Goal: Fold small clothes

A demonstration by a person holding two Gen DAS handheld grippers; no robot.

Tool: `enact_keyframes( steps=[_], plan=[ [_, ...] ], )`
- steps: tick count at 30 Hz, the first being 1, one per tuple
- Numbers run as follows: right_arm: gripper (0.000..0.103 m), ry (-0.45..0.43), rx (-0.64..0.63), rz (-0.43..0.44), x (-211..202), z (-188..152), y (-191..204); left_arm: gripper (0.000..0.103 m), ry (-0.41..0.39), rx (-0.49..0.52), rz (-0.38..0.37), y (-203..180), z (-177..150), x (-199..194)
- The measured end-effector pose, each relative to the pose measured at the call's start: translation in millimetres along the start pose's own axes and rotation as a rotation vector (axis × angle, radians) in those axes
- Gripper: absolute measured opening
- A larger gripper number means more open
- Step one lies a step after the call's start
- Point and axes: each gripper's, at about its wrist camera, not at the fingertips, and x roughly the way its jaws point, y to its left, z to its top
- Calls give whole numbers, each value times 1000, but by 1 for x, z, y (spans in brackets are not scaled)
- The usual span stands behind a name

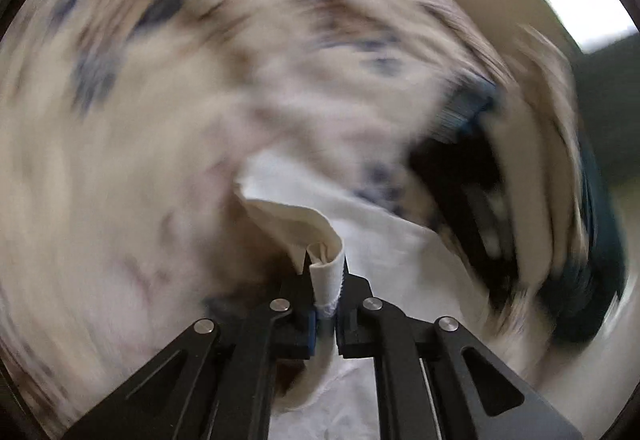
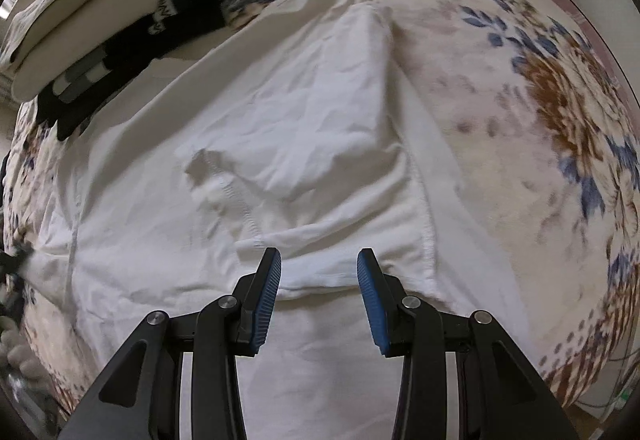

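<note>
Most of the left wrist view is smeared by motion blur — the floral bedspread (image 1: 140, 100) and a dark heap at the right edge are hard to make out. The left gripper (image 1: 325, 280) is clamped on a folded edge of the white garment (image 1: 384, 240). The right gripper (image 2: 319, 272) hangs with jaws wide apart, holding nothing, just above the garment's (image 2: 280, 144) hemmed edge — it lies spread on the bedspread (image 2: 560, 100), beside stacked folded clothes (image 2: 92, 16).

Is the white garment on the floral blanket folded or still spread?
Partly folded. The white garment has one flap turned over itself, the seam edge showing, and the left gripper is shut on a pinched edge of it.
</note>
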Motion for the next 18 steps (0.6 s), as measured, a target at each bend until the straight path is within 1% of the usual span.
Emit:
enact_keyframes(
  steps=[1,3,4,5,6,7,8,10,12,13,14,15,16,17,18],
  plan=[
    [42,-1,6,-7,0,2,0,4,-18,120,-6,-23,-2,-1],
    [42,-1,22,-16,-2,-2,-9,4,-24,325,-25,-59,-21,-9],
    [42,1,29,-22,-1,-1,-7,4,-8,436,-42,-80,-39,-9],
    [42,4,35,-29,-4,-1,-10,4,8,513,-56,-94,-54,-7],
    [42,5,42,-33,-4,-1,-15,4,39,606,-73,-108,-77,-5],
    [42,7,46,-37,-5,-1,-19,4,65,660,-83,-117,-91,-1],
    [42,10,48,-43,-7,-3,-24,5,108,717,-99,-124,-111,5],
    [42,18,53,-43,-8,-4,-30,6,187,794,-100,-130,-144,17],
    [42,29,50,-36,-9,0,-33,9,280,833,-87,-129,-165,30],
    [42,30,50,-29,-11,0,-34,14,330,834,-72,-126,-172,35],
    [42,28,49,-8,-16,1,-36,18,366,813,-67,-123,-175,35],
    [42,26,46,6,-20,3,-38,26,391,776,-78,-120,-171,36],
    [42,25,43,20,-21,8,-36,43,406,731,-93,-113,-165,31],
    [42,22,41,46,-25,12,-35,56,412,698,-99,-107,-159,26],
    [44,22,40,78,-29,16,-33,82,410,666,-99,-101,-153,20]
  ],
)
